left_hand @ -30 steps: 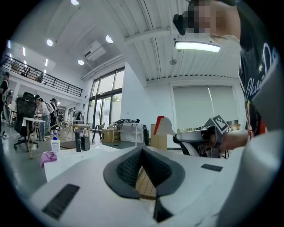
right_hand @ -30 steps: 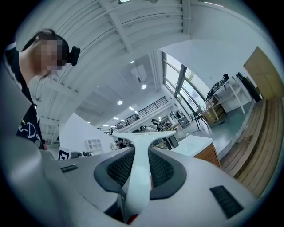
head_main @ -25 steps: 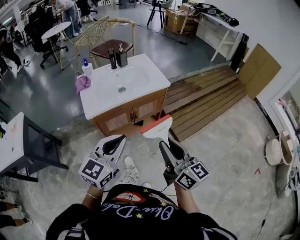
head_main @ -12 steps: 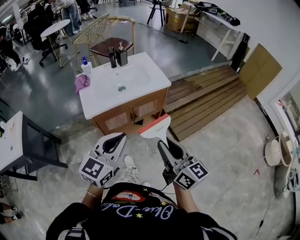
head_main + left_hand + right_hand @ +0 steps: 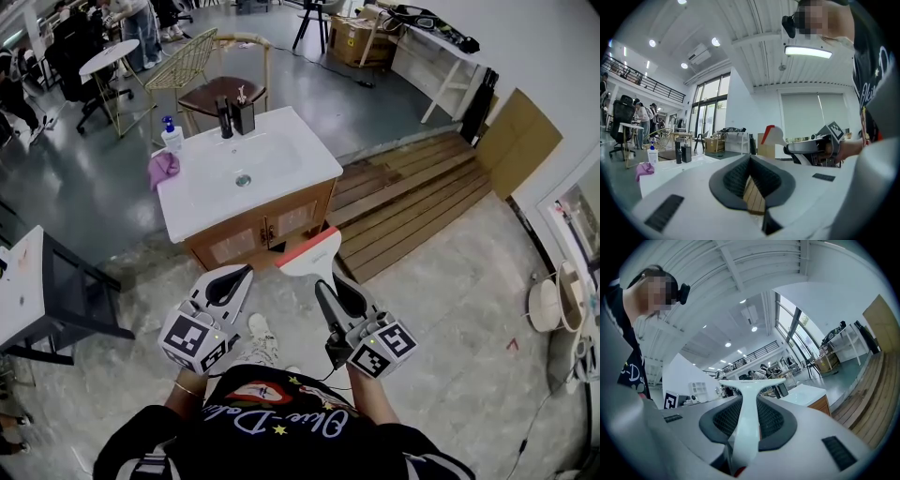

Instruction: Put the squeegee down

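**A:** So where was the squeegee (image 5: 312, 253)?

**B:** Up in the air. The right gripper (image 5: 330, 286) was clamped on its handle, with the red-edged blade at 12 o'clock. The vanity (image 5: 246, 164) sat at 11 o'clock, well apart.

**A:** And the left gripper (image 5: 230, 278)?

**B:** Tips pinched together with nothing in them, at 9 o'clock of the right one.

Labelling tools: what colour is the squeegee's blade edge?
Red, on the white squeegee; clearest in the head view.

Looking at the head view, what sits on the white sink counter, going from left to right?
purple cloth → black faucet → black cup
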Available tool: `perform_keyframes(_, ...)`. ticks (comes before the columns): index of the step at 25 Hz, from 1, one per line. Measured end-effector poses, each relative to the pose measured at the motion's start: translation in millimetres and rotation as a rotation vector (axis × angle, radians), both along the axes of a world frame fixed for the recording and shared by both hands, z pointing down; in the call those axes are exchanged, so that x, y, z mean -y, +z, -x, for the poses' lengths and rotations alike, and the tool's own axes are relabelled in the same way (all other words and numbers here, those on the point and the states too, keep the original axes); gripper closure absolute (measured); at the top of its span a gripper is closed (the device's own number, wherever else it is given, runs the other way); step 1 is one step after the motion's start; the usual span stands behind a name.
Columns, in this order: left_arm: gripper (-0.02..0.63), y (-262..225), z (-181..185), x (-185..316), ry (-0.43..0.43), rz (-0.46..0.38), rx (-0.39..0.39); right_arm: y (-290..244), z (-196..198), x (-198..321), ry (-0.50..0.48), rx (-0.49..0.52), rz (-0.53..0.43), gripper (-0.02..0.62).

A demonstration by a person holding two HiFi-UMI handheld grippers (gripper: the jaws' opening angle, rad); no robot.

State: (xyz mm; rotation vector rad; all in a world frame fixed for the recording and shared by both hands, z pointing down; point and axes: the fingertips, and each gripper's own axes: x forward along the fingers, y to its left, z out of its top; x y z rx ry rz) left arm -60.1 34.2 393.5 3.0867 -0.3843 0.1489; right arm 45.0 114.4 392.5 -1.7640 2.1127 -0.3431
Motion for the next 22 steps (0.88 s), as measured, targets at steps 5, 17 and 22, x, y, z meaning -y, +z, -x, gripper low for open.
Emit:
perform_keyframes(5,0.6,2.8,-4.4,5.8,0.01,0.012,-0.001,0.7,-3.5,4.4,0.011,0.005,0.006,0.488)
perform_keyframes(17,0.601,9.0,-3.9,27.3,-0.016,0.025,0.02,5.6,-6.0,27.6,-0.013,0.032,0.009,0.488)
perform_keyframes(22,0.601,10.4,-6.2,36.5,-0.025,0.031,0.027,8.7,-9.2,39.5,-0.025,0.041,0.016,0.486)
